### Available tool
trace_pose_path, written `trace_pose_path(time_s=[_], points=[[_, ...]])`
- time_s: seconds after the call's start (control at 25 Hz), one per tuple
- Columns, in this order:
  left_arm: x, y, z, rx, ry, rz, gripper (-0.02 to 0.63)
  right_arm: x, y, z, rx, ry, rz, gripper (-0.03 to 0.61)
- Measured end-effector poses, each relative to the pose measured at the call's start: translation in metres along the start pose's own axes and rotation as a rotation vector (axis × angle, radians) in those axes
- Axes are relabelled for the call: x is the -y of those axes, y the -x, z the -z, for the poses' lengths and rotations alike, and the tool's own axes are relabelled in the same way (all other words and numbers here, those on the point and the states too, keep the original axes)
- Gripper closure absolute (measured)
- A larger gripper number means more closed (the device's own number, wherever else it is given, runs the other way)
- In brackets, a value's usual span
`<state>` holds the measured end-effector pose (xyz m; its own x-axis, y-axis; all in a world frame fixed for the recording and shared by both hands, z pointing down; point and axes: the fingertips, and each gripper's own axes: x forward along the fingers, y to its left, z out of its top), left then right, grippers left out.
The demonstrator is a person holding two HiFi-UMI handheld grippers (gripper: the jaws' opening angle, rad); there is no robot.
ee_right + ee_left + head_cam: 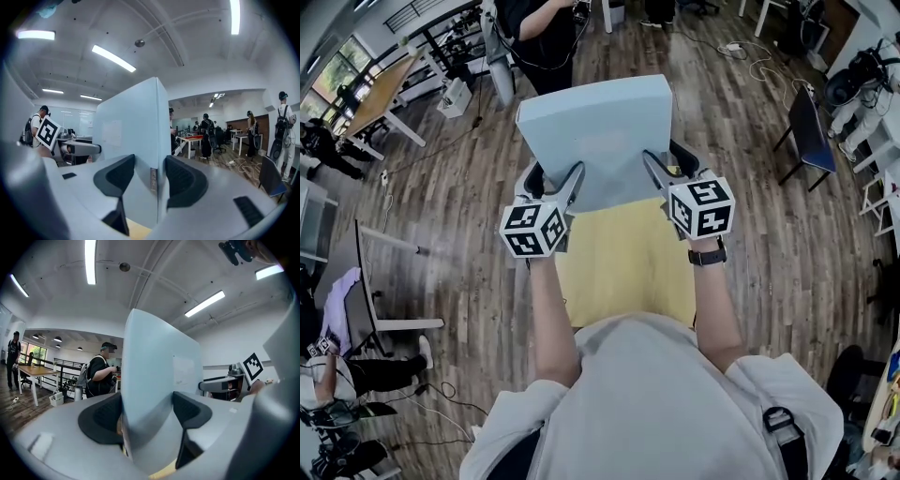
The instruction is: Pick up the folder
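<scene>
- Gripping the pale-blue folder (598, 131) at its two near corners, the person holds it out at 12 o'clock from the chest. Its broad face is turned up toward the head, and it is clear of the table.
- The left gripper (555, 178), at about 11 o'clock, pinches the near left corner. In the left gripper view the folder's edge fills the gap, with the dark pads (101, 418) pressing it from both sides.
- The right gripper (667, 161), at about 1 o'clock, clamps the near right corner the same way, one jaw on each face of the board.
- Taking both corners probably keeps the wide, stiff folder from swinging or twisting, as it might under a single grip.
- The yellow table (623, 272) lies directly below, between the torso and the folder, so the pick-up looks essentially done.
- Farther off, a standing person (546, 33) is at 12 o'clock and a blue chair (811, 131) at 2 o'clock, both on the wooden floor (469, 187).
</scene>
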<state>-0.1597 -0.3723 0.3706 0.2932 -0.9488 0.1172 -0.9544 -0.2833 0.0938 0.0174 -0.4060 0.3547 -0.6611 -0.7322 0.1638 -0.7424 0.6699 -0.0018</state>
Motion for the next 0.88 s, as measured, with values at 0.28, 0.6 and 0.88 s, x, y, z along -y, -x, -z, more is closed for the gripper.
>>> trace_pose_path(time_s=[0.28,0.6,0.88], points=[[0.000,0.002,0.004,-0.013,-0.003,-0.011,0.262,-0.001,0.000,0.007,-0.004,-0.022,0.003,0.357],[0.003,-0.002,0.013,-0.043,0.028,-0.001,0.262,0.004,0.002,0.015,-0.015,-0.035,0.017,0.360],[-0.005,-0.010,0.058,-0.162,0.133,0.026,0.261,0.002,-0.008,0.050,-0.085,-0.058,0.034,0.360]])
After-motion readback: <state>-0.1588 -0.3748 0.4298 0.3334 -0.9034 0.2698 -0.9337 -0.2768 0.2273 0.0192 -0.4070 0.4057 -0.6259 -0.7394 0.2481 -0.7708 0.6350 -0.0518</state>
